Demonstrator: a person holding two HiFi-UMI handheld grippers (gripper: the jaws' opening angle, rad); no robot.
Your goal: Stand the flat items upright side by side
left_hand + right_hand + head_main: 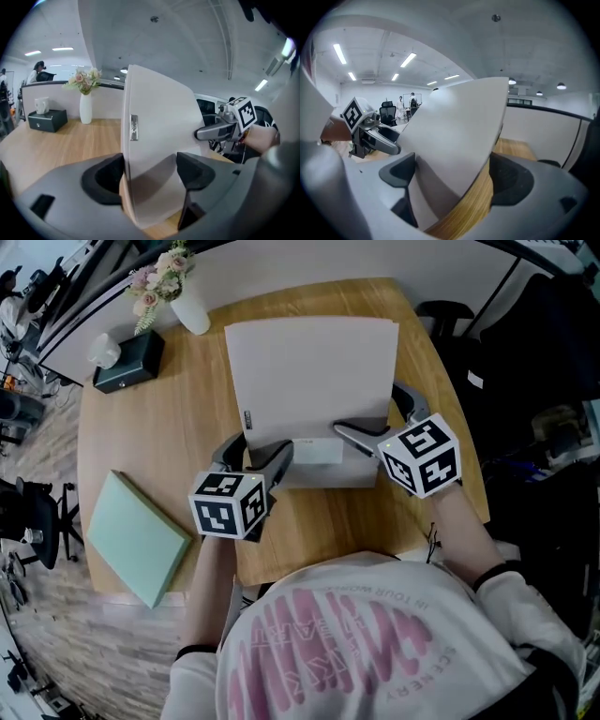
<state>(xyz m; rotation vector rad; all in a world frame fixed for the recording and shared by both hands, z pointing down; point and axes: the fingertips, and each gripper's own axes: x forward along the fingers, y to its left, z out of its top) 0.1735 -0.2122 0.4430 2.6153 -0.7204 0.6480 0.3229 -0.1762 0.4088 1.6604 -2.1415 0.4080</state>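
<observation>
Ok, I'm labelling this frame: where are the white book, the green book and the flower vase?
white book (309, 371), head view, centre of its cover
green book (136, 535), head view, centre of its cover
flower vase (192, 312), head view, its white body

My left gripper (255, 457) and right gripper (380, 418) are grey with black pads (101, 180). Each marker cube (228, 505) is patterned in black-and-white squares. The flat item (309, 371) is plain off-white, perhaps pale grey in this light. The book (136, 538) is mint green, and the table (187, 427) is light wood grain.
</observation>
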